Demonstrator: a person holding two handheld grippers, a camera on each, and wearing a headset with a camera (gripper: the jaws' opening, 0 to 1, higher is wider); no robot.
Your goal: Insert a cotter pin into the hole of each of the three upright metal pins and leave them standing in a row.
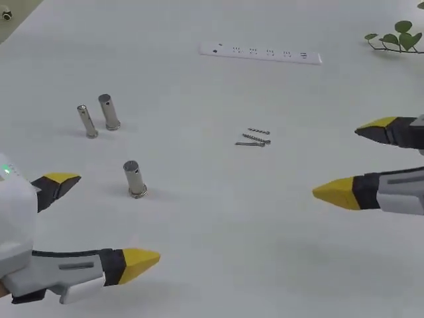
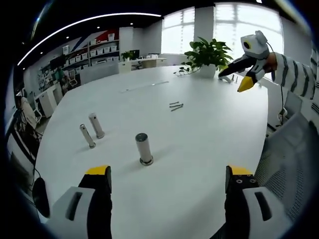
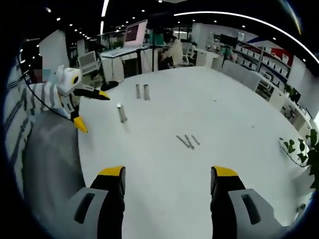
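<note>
Three upright metal pins stand on the white table: a thin one (image 1: 86,121), a thicker one (image 1: 108,112) beside it, and a third (image 1: 134,179) nearer me. The same pins appear in the left gripper view (image 2: 143,149) and the right gripper view (image 3: 121,112). Three cotter pins (image 1: 254,138) lie loose mid-table, also in the left gripper view as cotter pins (image 2: 175,105) and the right gripper view as cotter pins (image 3: 187,141). My left gripper (image 1: 103,216) is open, just short of the nearest pin. My right gripper (image 1: 344,159) is open, right of the cotter pins. Both hold nothing.
A white power strip (image 1: 260,53) lies at the far side of the table. A green plant sprig (image 1: 396,38) sits at the far right. Office desks and a seated person (image 3: 174,51) lie beyond the table.
</note>
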